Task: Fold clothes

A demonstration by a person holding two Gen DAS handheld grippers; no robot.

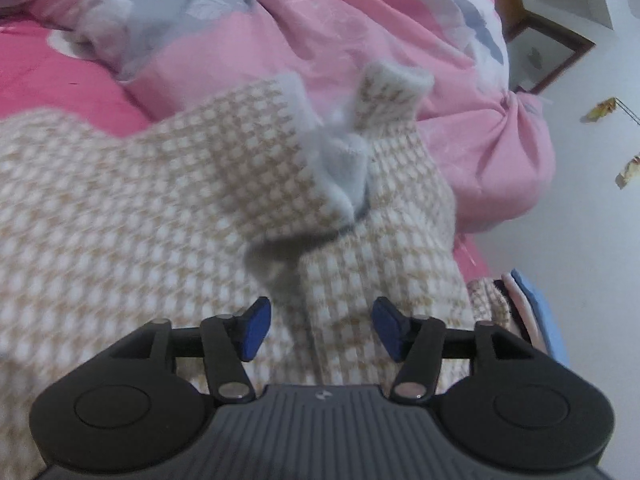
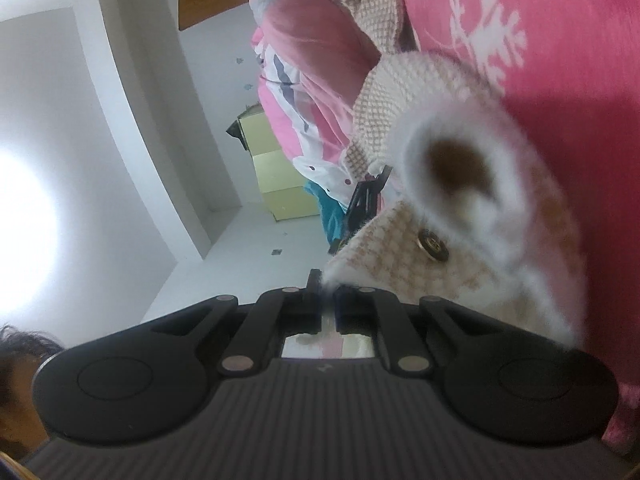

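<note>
Where checked cardigan (image 1: 168,208) lies: pink bedsheet (image 1: 52,76), white wall (image 2: 132,160)

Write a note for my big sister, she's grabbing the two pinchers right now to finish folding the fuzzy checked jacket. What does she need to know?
Left gripper: open, nothing between its blue pads, hovering over the checked jacket.
Right gripper: shut on a fuzzy white edge of the jacket, near its dark button.
Where things are: the jacket lies spread on the pink bedsheet, one sleeve folded across its body, cuffs toward the pink quilt.
Done: a sleeve is folded in.
Left: the jacket is still mostly spread out and rumpled; probably fold over the edge the right gripper holds, then smooth it.
</note>
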